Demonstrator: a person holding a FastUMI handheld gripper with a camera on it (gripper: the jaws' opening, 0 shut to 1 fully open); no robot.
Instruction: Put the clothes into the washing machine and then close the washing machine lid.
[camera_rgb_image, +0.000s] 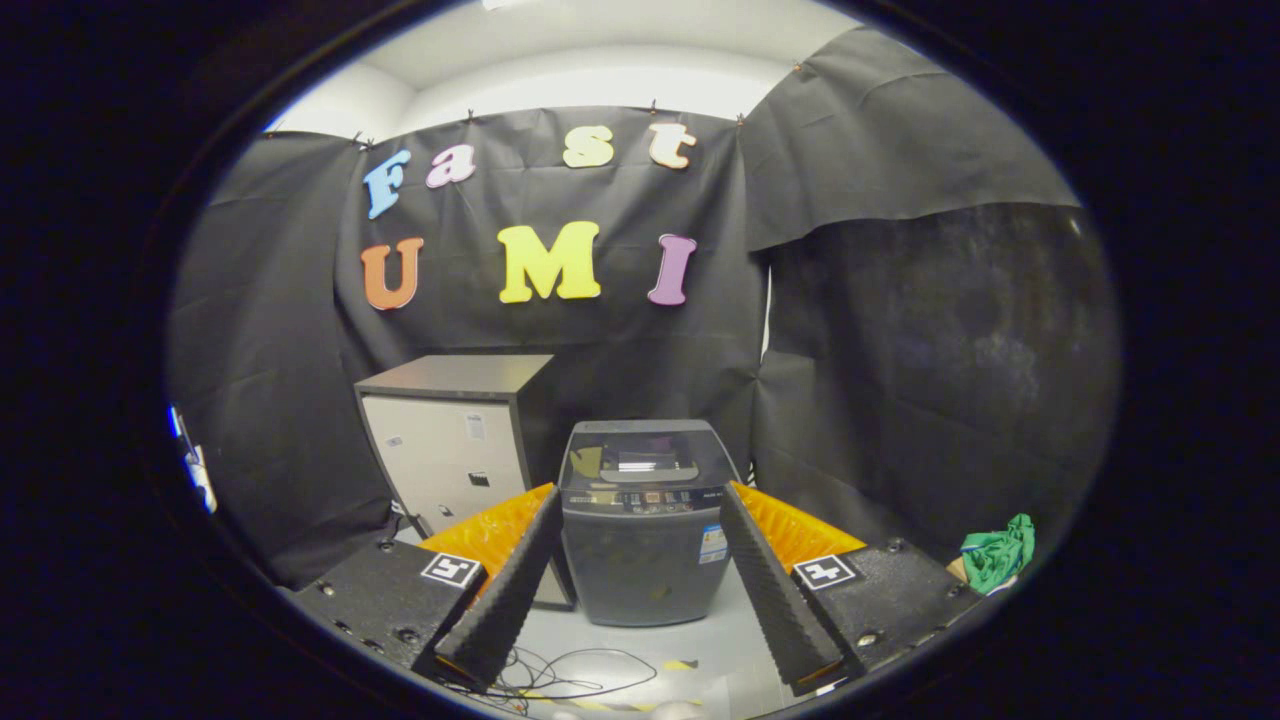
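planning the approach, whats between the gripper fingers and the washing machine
In the gripper view, the open hand-held gripper faces the washing machine across bare pale floor, with loose cables near the fingertips.

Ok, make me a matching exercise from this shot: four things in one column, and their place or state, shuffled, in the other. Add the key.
Things:
1. washing machine
2. cabinet
3. green cloth
4. tongs

Place or state:
A. crumpled off to the right, beyond the right finger
B. open, holding nothing
C. lid down, seen between the two fingers, beyond them
D. standing right beside the washing machine, on its left, against the black wall

Pairs: 1-C, 2-D, 3-A, 4-B
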